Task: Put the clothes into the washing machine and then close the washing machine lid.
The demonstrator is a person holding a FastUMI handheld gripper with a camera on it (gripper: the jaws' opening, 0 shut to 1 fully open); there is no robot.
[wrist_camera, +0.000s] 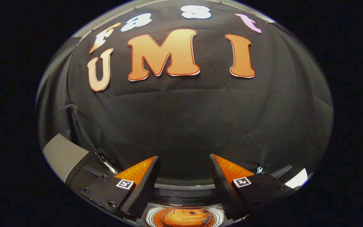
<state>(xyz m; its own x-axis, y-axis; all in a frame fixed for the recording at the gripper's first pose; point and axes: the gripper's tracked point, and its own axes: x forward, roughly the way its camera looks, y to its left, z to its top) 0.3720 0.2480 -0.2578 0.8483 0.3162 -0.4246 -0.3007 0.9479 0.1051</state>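
Hand-held gripper (184, 164) spread wide, nothing between fingers, aimed mostly at booth wall w/ the machine low beneath it. Washing machine (184, 189) sits directly under/between the fingers; its round opening shows an orange garment (181, 218) already inside the drum, so clothes step looks done. Lid itself can't be made out; prob. gripper held high and open to go for it next, a guess only.

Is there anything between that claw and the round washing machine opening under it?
Nothing visible. The claw is open with nothing between its fingers, and the round opening with something orange inside sits just below them.
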